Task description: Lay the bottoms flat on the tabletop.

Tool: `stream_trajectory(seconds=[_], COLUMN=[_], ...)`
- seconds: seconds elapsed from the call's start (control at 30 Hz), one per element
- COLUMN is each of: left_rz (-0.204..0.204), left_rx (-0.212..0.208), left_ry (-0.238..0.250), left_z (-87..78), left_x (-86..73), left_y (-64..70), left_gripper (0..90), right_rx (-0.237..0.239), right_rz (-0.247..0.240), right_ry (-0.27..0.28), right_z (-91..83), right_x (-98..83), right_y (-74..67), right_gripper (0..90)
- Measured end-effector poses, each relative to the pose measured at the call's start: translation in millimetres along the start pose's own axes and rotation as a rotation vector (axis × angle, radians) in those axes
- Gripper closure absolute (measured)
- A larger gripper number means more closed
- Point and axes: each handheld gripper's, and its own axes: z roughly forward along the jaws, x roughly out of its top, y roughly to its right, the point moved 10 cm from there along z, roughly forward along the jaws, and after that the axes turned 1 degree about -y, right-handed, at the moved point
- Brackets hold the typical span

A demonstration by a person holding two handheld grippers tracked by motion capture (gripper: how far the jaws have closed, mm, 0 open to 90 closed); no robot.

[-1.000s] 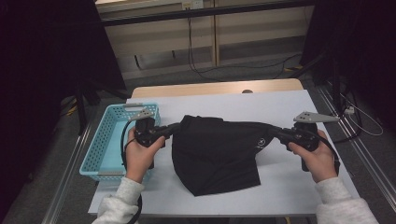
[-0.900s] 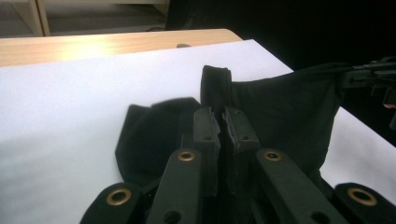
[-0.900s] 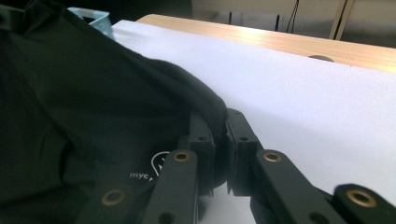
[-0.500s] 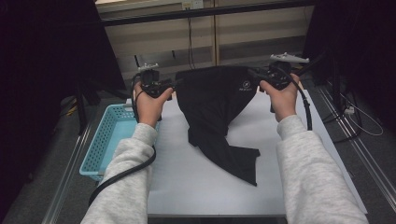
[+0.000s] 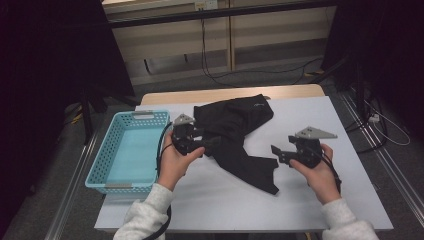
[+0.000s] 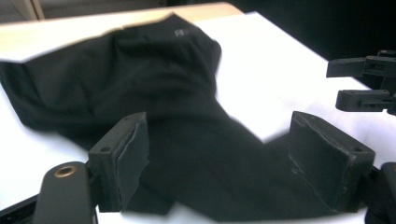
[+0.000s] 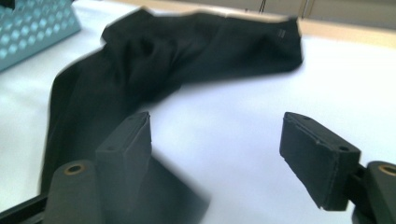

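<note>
A black garment (image 5: pixel 235 125) lies crumpled on the white table (image 5: pixel 325 200), with one end trailing toward the near edge. My left gripper (image 5: pixel 207 142) rests at the garment's left side, pointing right. Its jaws have just been opening and now stand wide apart. In the left gripper view (image 6: pixel 217 140) the cloth (image 6: pixel 140 79) lies loose under and between them, unpinched. My right gripper (image 5: pixel 277 152) is just right of the trailing end, pointing left. Its jaws have also just been opening and stand open (image 7: pixel 217 140) over bare table, with cloth (image 7: pixel 187 42) beyond and under one jaw.
A light blue plastic basket (image 5: pixel 142 115) stands at the table's left edge, beside my left hand; its corner (image 7: pixel 32 28) appears in the right gripper view. The right gripper (image 6: pixel 364 86) appears far off in the left gripper view. Cables and dark furniture lie beyond the table.
Both hands came back from the far side and down. The garment, held up and spread between the grippers before, now lies released on the table, and both pairs of jaws stand open.
</note>
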Motion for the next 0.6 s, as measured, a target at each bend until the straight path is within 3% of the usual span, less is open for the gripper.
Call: stream_trajectory(seconds=[0.1,0.23,0.33,0.6], left_rz=[0.034,0.05,0.05,0.049], left_rx=[0.004,0.003,-0.001,0.008], left_ry=[-0.02,-0.012,-0.03,-0.022], left_z=[-6.9,-18.8,-24.4,-27.2], left_x=[-18.7,-39.4,-49.2,-49.9], left_y=[6.0,12.1,12.7,2.8], left_gripper=[19.7,20.0,19.2,17.7], right_rx=[-0.005,-0.075,-0.042,-0.068], right_rz=[-0.015,-0.084,-0.051,-0.015], right_ry=[0.005,-0.03,-0.014,-0.032], right_z=[-9.8,-20.4,-25.3,-27.6], right_x=[-15.5,-27.7,-30.3,-41.8], right_y=[-7.2,-6.5,-9.8,1.2], right_gripper=[24.8,23.9,23.0,22.2])
